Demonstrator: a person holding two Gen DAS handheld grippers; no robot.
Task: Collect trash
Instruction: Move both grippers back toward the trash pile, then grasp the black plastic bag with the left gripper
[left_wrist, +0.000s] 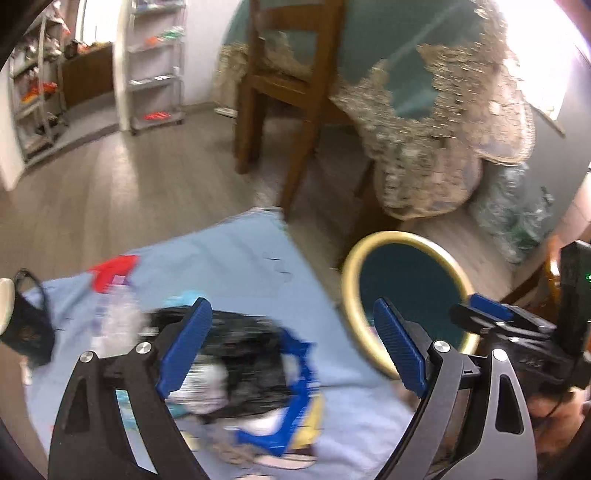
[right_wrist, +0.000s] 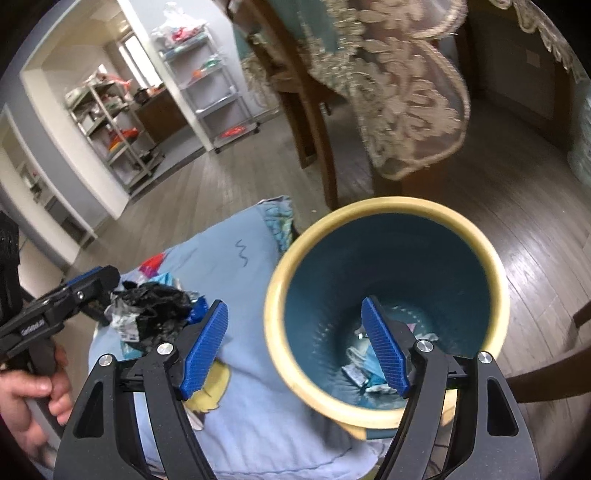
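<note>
Both jaws gape empty, the left hand-held gripper (left_wrist: 291, 347) over black crumpled trash (right_wrist: 151, 310) on the blue cloth (right_wrist: 240, 258), the right hand-held gripper (right_wrist: 295, 347) near the bin (right_wrist: 384, 210) holding scraps.

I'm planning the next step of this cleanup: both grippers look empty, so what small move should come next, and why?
Probably bring the left gripper down onto the black crumpled bag on the blue cloth and close on it. Both grippers are open and hold nothing, the bin already has scraps inside, and this pile lies nearest the left gripper.
</note>
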